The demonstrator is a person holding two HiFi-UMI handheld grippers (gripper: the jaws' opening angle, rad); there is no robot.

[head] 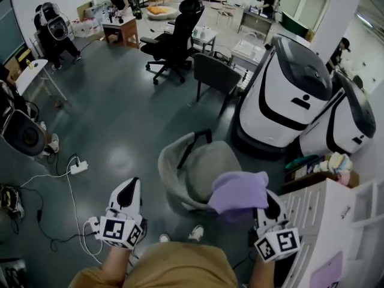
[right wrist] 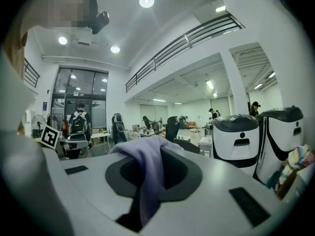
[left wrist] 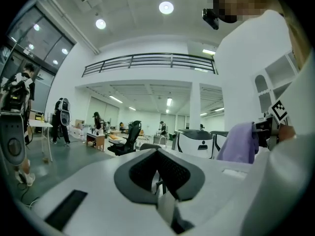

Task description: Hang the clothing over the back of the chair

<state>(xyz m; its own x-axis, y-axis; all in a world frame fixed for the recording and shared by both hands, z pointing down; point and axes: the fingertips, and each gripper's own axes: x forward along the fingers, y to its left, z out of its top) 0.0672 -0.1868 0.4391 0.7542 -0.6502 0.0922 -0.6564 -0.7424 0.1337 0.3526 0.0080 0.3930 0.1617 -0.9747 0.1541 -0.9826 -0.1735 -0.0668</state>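
A lilac piece of clothing (head: 240,191) hangs in a bunch from my right gripper (head: 268,210), whose jaws are shut on it. In the right gripper view the cloth (right wrist: 147,156) drapes over the closed jaws of the right gripper (right wrist: 147,186) and down between them. A light grey shell chair (head: 201,164) with a dark frame stands on the floor just ahead of both grippers, its back toward me. My left gripper (head: 129,191) is held level to the left of the chair, shut and holding nothing. The left gripper view (left wrist: 160,181) shows the clothing (left wrist: 239,142) off to the right.
Two white pod-shaped machines (head: 288,95) (head: 339,122) stand right of the chair. A white shelf unit (head: 324,221) is close on the right. A dark chair (head: 216,74) and a black office chair (head: 174,41) stand farther off. A power strip (head: 78,168) with cables lies on the floor at the left.
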